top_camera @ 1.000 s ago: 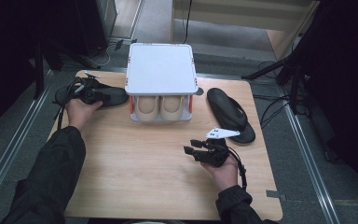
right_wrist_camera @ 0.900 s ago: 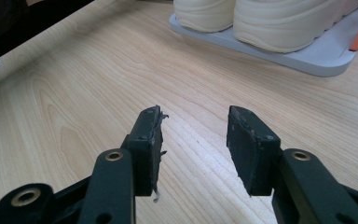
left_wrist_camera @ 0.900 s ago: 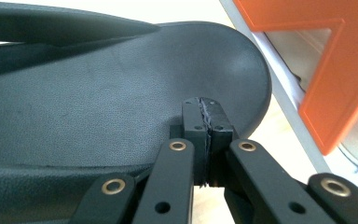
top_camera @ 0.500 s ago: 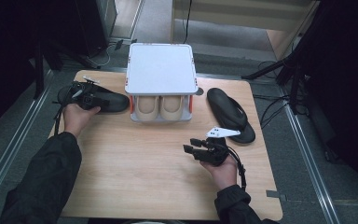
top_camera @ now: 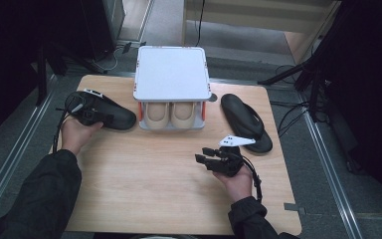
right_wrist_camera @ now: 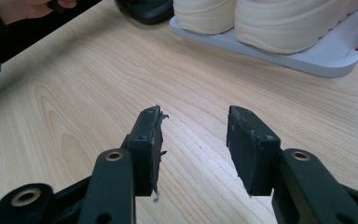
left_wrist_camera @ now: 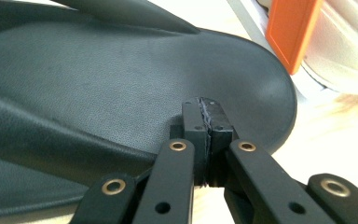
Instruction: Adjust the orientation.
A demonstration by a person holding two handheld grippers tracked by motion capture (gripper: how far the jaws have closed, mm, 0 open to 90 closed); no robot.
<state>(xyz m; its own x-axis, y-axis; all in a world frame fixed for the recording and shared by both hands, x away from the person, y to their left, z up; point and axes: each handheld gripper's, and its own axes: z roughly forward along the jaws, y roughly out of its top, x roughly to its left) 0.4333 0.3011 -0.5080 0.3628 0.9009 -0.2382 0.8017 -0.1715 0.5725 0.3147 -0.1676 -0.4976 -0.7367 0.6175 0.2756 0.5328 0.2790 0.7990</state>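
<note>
1. L gripper (left_wrist_camera: 207,116): jaws pressed tight together, pads meeting face to face. The tips are seen over the heel end of the black flip-flop (left_wrist_camera: 121,84); whether any part of the sandal is pinched between them cannot be told.
2. In the high view, L gripper (top_camera: 87,112) is seen lying over the flip-flop (top_camera: 112,115), at the table's left side, just beside the rack.
3. R gripper (right_wrist_camera: 193,140): jaws held apart, nothing between the pads; bare table (right_wrist_camera: 74,93) is seen through the gap. Frayed lining is noted on one pad.
4. R gripper (top_camera: 214,158) is held low over the wood, right of centre, well apart from the L one.
5. Second black flip-flop (top_camera: 246,122) is found flat at right, just beside the R gripper.
6. White shoe rack (top_camera: 171,74) stands at the back centre; a cream pair of shoes (top_camera: 171,113) sits on its lower shelf.
</note>
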